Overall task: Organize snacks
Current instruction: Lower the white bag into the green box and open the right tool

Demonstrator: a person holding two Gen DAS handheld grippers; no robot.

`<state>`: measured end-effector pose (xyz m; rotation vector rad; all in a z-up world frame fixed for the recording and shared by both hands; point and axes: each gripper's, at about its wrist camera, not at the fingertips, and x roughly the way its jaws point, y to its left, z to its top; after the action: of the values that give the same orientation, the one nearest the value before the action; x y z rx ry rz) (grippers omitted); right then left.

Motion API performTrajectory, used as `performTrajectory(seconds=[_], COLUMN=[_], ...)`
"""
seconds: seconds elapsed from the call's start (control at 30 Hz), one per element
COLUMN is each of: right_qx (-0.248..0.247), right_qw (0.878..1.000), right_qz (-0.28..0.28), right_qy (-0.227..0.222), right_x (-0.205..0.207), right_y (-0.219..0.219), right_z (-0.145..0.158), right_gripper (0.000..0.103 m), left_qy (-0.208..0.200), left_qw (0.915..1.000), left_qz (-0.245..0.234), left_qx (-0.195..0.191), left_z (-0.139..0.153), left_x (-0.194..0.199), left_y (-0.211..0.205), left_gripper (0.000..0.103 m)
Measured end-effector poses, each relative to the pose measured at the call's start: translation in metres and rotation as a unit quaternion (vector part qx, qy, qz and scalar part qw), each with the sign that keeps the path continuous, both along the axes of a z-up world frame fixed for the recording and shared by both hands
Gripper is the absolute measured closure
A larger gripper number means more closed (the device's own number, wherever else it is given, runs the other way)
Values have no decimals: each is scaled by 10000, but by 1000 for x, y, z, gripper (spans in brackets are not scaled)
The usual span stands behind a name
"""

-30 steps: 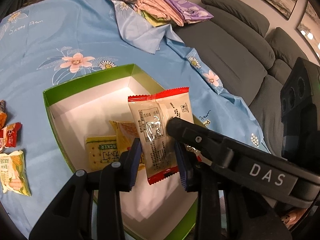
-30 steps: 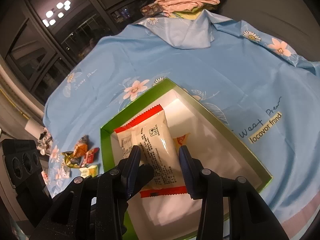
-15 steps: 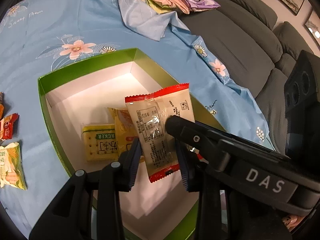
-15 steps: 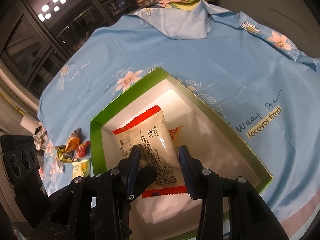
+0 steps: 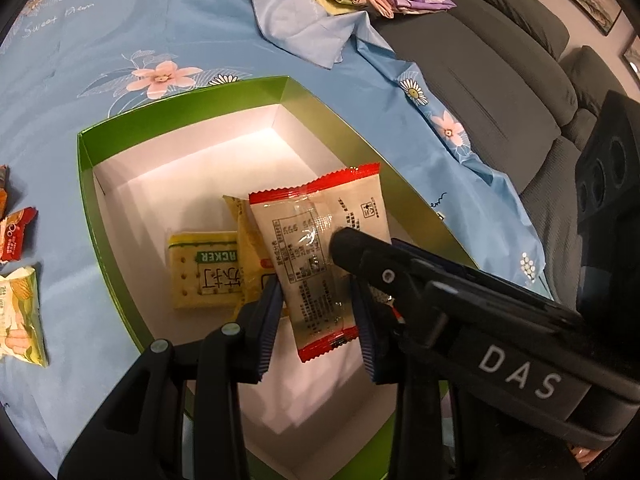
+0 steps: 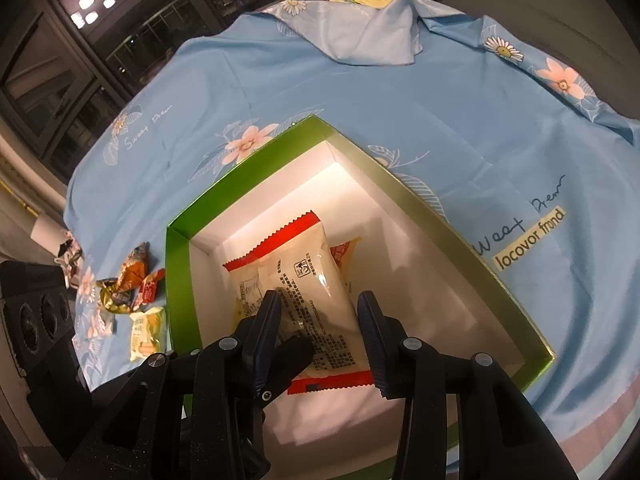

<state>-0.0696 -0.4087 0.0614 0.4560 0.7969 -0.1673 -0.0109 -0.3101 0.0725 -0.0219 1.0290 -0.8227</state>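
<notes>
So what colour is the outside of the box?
Bright green box, white inside; it shows best in the right wrist view.

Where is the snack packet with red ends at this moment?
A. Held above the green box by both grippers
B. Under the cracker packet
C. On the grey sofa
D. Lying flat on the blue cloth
A: the packet with red ends sits between the jaws of the left gripper and the right gripper, above the green box.

Cracker pack [image 5: 204, 270] in box [image 5: 86, 184], loose snacks [image 5: 20, 320] left.
</notes>
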Motion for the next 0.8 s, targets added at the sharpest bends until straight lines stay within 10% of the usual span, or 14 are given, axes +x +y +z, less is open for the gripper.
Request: performTrajectory(seconds=[0.8], right_qx=[-241], right_qw=[9991], right_qz=[42], right_qy=[340], right_x=[8], right_y=[6], right_z=[-9], right_gripper=[60], left_qy=[-96], left_qw=[9998], left_qz=[-81], left_qx=[176], left_z=[-7], left_x=[-2], left_y=[3], left_gripper=[70])
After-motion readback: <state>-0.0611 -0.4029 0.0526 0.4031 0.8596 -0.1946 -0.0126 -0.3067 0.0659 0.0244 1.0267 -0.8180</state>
